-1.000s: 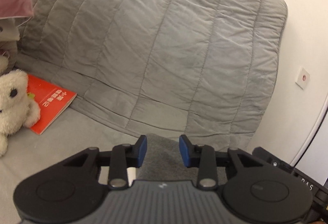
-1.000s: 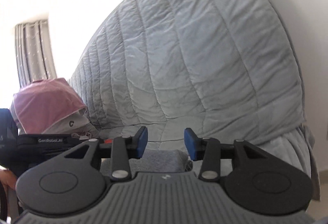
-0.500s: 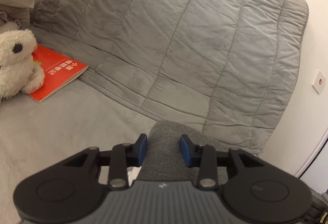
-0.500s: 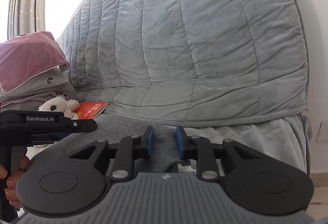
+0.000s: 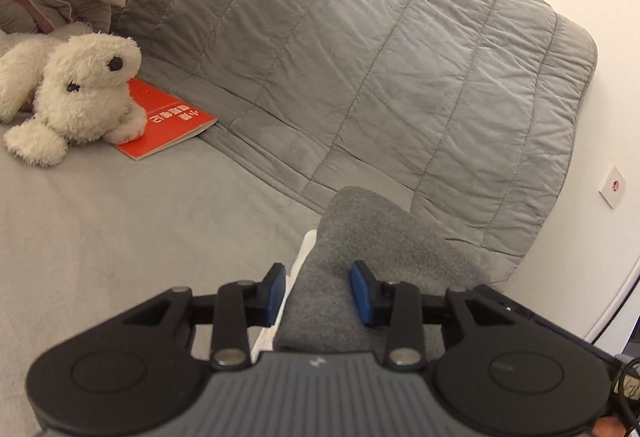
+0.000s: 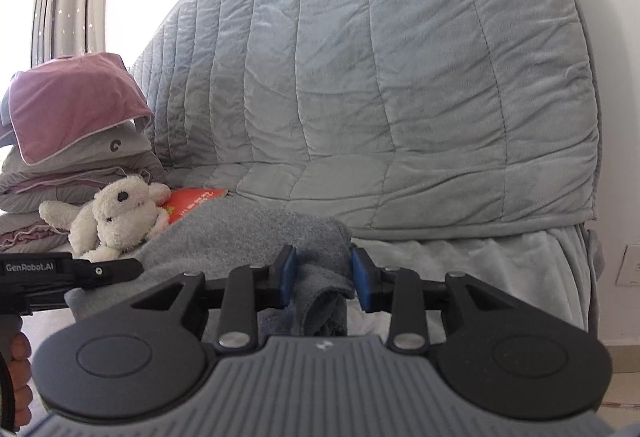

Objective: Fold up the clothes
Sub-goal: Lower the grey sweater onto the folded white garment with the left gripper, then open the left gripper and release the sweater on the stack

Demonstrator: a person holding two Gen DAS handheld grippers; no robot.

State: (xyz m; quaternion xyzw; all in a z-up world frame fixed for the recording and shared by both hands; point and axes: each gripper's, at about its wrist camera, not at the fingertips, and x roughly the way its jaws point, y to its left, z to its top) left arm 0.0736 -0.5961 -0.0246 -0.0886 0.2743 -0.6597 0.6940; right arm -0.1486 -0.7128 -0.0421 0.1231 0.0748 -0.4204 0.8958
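A grey knit garment lies on the grey bed sheet with a white layer showing under its left edge. My left gripper straddles its near end. Its jaws are closing, and a gap remains between the left pad and the cloth. In the right wrist view the same garment bunches into a fold between the blue pads of my right gripper. Those jaws are opening and stand loose beside the fold. The left gripper's black body shows at the left, held by a hand.
A white plush toy lies on a red book at the back left. Behind it is a stack of pink and grey bedding. A quilted grey cover rises behind the garment. A wall with a socket stands at the right.
Both grippers have come down toward the bed with the grey garment, which now rests on the sheet. The right jaws narrowed on the fold and have since widened.
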